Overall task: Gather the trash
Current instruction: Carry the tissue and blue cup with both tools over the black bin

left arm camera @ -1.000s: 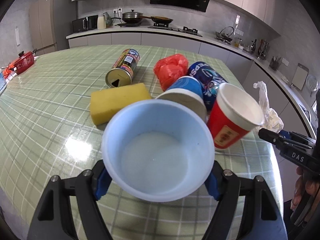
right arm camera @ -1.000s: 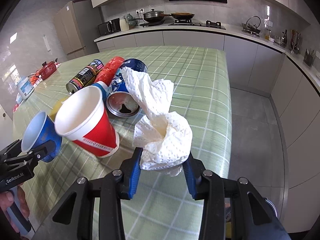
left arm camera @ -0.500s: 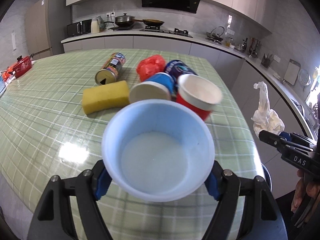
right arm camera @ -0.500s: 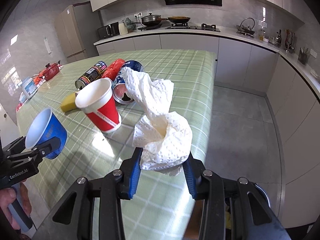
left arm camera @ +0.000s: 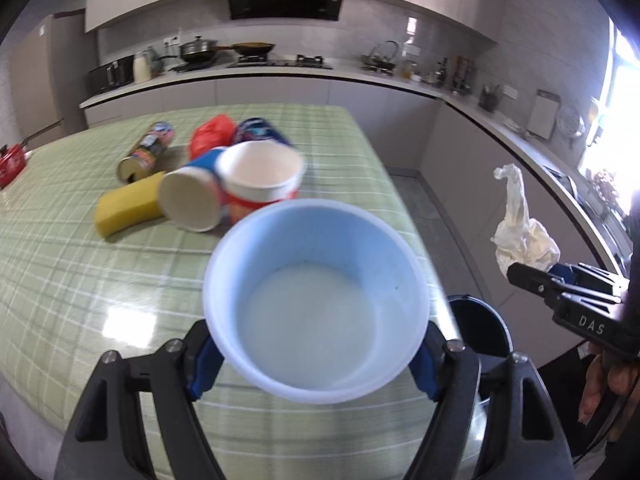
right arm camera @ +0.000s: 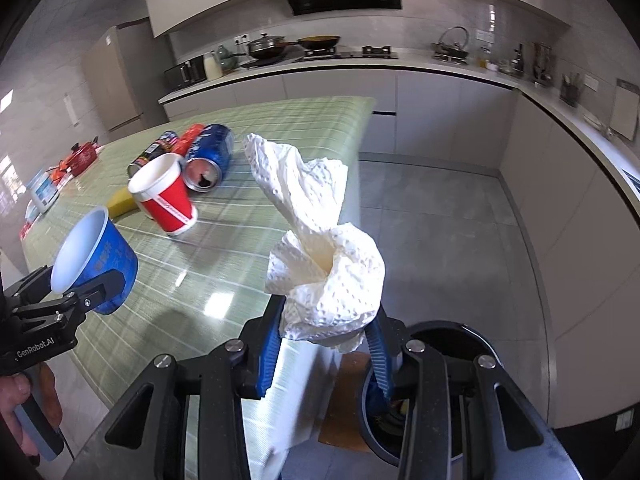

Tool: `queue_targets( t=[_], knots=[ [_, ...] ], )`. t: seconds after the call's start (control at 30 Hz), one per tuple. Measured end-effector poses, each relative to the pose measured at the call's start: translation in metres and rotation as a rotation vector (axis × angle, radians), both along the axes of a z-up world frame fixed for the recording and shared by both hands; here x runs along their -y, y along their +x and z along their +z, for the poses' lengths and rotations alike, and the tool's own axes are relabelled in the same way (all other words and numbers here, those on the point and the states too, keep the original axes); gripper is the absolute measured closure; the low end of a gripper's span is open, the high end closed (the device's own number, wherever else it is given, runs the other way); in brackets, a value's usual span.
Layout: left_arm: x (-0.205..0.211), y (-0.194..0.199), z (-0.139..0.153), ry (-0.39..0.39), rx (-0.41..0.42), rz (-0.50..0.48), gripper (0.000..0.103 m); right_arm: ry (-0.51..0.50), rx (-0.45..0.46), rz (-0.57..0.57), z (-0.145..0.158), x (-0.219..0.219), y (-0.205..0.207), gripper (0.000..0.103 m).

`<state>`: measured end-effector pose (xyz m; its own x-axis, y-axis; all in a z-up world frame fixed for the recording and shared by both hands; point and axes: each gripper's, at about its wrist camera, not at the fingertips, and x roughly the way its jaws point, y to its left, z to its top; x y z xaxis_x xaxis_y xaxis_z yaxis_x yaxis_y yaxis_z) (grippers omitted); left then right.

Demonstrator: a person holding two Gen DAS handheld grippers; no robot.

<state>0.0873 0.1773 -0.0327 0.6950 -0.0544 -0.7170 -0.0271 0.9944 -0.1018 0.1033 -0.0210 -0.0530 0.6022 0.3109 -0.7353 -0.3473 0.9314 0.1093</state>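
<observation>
We read "GenRobot.AI" in white letters on the black body of the left gripper (right arm camera: 86,294) and "DAS" on the side of the right gripper (left arm camera: 532,276). The left gripper's blue pads are clamped on the sides of a blue paper cup (left arm camera: 316,304), smooth and white inside, round-rimmed and tapered, with pale characters on its outer wall that we cannot read; it is held in the air over the near edge of the table (left arm camera: 80,280). The right gripper is closed on a crumpled white paper towel (right arm camera: 326,276), embossed with small dots, bunched at the pads and twisting up into a loose tail; it hangs past the table's corner, above the floor. Directly below it stands a round dark bin (right arm camera: 452,336), its contents too dim to make out. The table wears a glossy green checked cover. On it lie a red paper cup (right arm camera: 168,200) with a white band of small print we cannot read, a second blue cup (left arm camera: 196,196) on its side, a blue drinks can (right arm camera: 210,156) with its opened end towards us, a dark printed can (right arm camera: 154,152), a crumpled red bag (left arm camera: 212,136) and a yellow sponge block (left arm camera: 128,208). The can labels are blurred beyond reading.
</observation>
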Motion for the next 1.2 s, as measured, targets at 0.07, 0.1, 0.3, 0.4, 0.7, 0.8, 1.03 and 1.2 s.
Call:
queue_targets(
  t=[0.07,0.1,0.3,0.4,0.7,0.8,1.03,1.2],
  knots=[
    [0.011,0.001,0.001,0.001,0.005,-0.023,0.026,0.000,0.003,-0.019,0.002,0.012,-0.003,0.061],
    [0.015,0.002,0.002,0.000,0.006,-0.032,0.026,0.000,0.004,-0.025,0.003,0.016,-0.004,0.061],
    [0.048,0.006,0.002,-0.002,0.009,-0.099,0.026,-0.008,0.004,-0.076,0.003,0.050,-0.012,0.061],
    [0.060,0.008,0.002,-0.004,0.008,-0.121,0.026,-0.013,0.000,-0.095,0.001,0.066,-0.016,0.061],
    [0.104,0.007,-0.007,-0.007,-0.017,-0.185,0.026,-0.024,-0.024,-0.138,-0.011,0.109,-0.024,0.061],
    [0.120,0.009,-0.013,-0.012,-0.031,-0.201,0.026,-0.033,-0.039,-0.148,-0.018,0.124,-0.026,0.061],
    [0.161,0.011,-0.027,-0.022,-0.062,-0.240,0.026,-0.053,-0.075,-0.149,-0.037,0.158,-0.025,0.061],
    [0.184,0.016,-0.043,-0.014,-0.101,-0.254,0.026,-0.071,-0.108,-0.123,-0.059,0.173,-0.020,0.061]
  ],
)
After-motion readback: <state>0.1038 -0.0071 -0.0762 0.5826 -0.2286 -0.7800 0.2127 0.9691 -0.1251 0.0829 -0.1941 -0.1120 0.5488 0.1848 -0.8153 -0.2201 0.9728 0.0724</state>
